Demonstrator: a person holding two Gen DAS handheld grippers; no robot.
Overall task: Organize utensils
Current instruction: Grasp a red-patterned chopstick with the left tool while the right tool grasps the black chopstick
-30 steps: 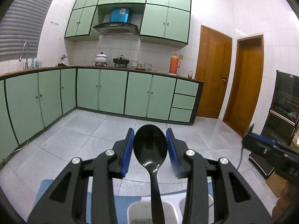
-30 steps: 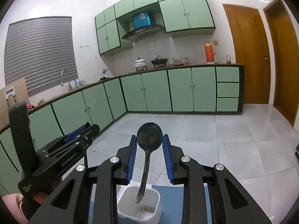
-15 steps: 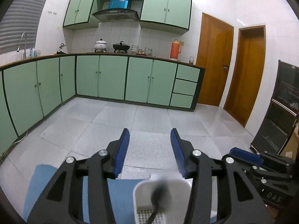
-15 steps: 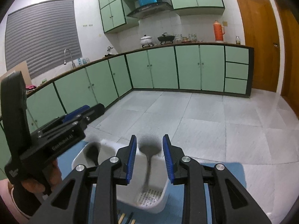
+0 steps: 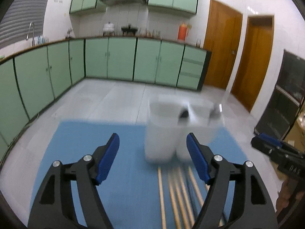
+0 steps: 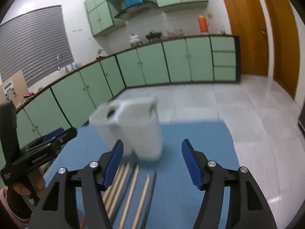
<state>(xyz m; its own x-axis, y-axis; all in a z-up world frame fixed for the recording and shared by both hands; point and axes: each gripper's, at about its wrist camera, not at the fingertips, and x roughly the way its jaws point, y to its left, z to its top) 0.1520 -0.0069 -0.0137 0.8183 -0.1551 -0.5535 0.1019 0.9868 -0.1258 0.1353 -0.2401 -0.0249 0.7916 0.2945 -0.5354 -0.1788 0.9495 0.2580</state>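
Note:
A white two-compartment utensil holder (image 5: pixel 164 133) (image 6: pixel 141 131) stands on a blue mat (image 5: pixel 85 152) (image 6: pixel 200 137). A black spoon (image 5: pixel 184 113) (image 6: pixel 110 112) leans in one compartment and a second spoon (image 5: pixel 216 108) (image 6: pixel 152 107) in the other. Several wooden and dark chopsticks (image 5: pixel 177 196) (image 6: pixel 129 187) lie on the mat in front of the holder. My left gripper (image 5: pixel 153 159) (image 6: pixel 47 145) hangs low over the mat, its jaws opening and holding nothing. My right gripper (image 6: pixel 152 162) (image 5: pixel 276 150) is beside it, jaws opening too, nothing gripped. The picture is blurred.
Beyond the mat lie a grey tiled floor (image 5: pixel 114 99) and green cabinets (image 6: pixel 152 64) along the walls. Two wooden doors (image 5: pixel 253 57) and a dark glass-fronted cabinet (image 5: pixel 286 99) stand to the right. A person's hand (image 6: pixel 24 187) holds the left gripper.
Both spoons left the jaws and now stand in the holder. Both grippers opened wide, sank and pulled back, so the holder's outside and the chopsticks have come into view.

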